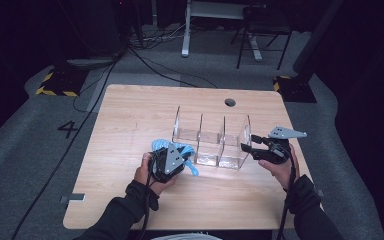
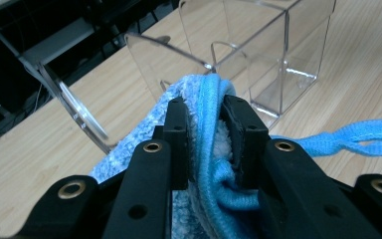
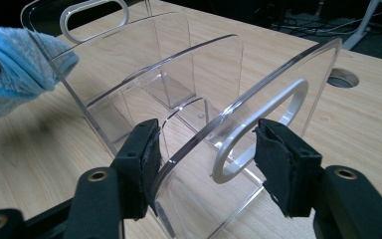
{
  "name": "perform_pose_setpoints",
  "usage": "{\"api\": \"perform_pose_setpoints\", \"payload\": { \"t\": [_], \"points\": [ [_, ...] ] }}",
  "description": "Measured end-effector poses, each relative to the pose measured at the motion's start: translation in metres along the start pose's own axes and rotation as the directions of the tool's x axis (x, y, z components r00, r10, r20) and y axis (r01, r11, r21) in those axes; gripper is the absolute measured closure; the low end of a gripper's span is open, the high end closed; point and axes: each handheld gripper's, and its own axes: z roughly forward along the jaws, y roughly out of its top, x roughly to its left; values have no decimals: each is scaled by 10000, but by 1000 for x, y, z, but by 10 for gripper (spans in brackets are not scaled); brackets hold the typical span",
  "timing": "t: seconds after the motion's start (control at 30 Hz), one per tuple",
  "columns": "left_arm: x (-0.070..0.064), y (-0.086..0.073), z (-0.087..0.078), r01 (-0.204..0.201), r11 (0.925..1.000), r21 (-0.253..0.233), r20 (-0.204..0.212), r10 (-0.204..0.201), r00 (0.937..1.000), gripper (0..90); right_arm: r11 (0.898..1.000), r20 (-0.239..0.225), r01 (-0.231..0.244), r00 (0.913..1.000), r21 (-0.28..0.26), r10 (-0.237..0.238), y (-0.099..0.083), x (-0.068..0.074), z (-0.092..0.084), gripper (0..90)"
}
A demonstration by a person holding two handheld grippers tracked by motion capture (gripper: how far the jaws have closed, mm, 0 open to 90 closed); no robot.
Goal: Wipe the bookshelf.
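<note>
- Looking down from the high view, the clear plastic organizer point(image 1: 212, 140) stands near the middle of the table point(image 1: 130, 115), three open compartments side by side. The left tool point(image 1: 172, 161) sits just beside its left end with a blue cloth point(image 1: 180, 150) bunched under it; the right tool point(image 1: 252, 148) is at the organizer's right end wall. This view gives the layout but not how either pair of jaws stands.
- Looking along the left tool point(image 2: 204, 129) in the left gripper view, the jaws are nearly together and pinch a thick fold of the cloth point(image 2: 214, 104), with a loose blue strip trailing off to the right on the wood. The cloth looks soft, light and floppy, so it will likely sag and drag; a grip on a bunched fold, as here, seems best. The organizer point(image 2: 278, 59) stands just beyond.
- Looking along the right tool point(image 3: 204, 159) in the right gripper view, the jaws stand partly open on either side of the organizer's point(image 3: 189, 99) end wall with its oval handle cutout; the left pad lies against or very near the wall's edge, the right pad appears clear of it, so nothing is clamped. The plastic seems stiff, smooth, slippery and light enough to slide or tip, so I judge the wall by the cutout the best hold.
</note>
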Motion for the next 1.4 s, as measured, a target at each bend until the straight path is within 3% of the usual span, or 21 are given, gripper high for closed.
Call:
{"api": "perform_pose_setpoints", "payload": {
  "t": [0.1, 0.3, 0.4, 0.6, 0.77, 0.93, 1.1, 1.23, 1.33, 1.4],
  "points": [
    [0, 5, 8, 159, 9997, -198, 216, -155, 9996, 740, 9999, 27, 137, 9999, 57, -137, 1, 1, -1, 458],
    [-16, 21, 28, -463, 9978, -466, 613, 491, 9969, 744, 9998, -7, 178, 9998, 131, -178, 2, 2, -3, 477],
    [-22, 25, 34, -579, 9968, -551, 743, 619, 9953, 744, 9998, 1, 167, 9999, 119, -167, 2, 2, -3, 479],
    [-43, 39, 54, -788, 9942, -738, 1382, 885, 9864, 744, 9998, 109, 203, 9997, 64, -204, 1, 6, -4, 502],
    [-57, 48, 68, -961, 9919, -833, 1762, 1096, 9782, 744, 9981, 298, 608, 9977, 93, -611, 4, 15, -3, 532],
    [-66, 47, 75, -1140, 9910, -705, 2082, 1264, 9699, 744, 9987, 377, 502, 9980, 87, -505, 4, 16, -2, 520],
    [-58, 41, 69, -1105, 9926, -514, 2111, 1189, 9702, 743, 9998, 507, 199, 9985, 6, -199, 3, 13, 3, 439],
    [-41, 30, 53, -1047, 9941, -295, 1832, 1084, 9771, 740, 10000, 345, 42, 9994, 88, -45, 4, 10, 8, 422],
    [-23, 18, 35, -971, 9952, -100, 1397, 975, 9854, 737, 9997, 265, -78, 9996, 217, 72, 5, 8, 10, 411],
    [-19, 16, 31, -940, 9955, -68, 1307, 941, 9869, 737, 9997, 220, -51, 9997, 232, 46, 5, 8, 11, 409]
  ]
}}
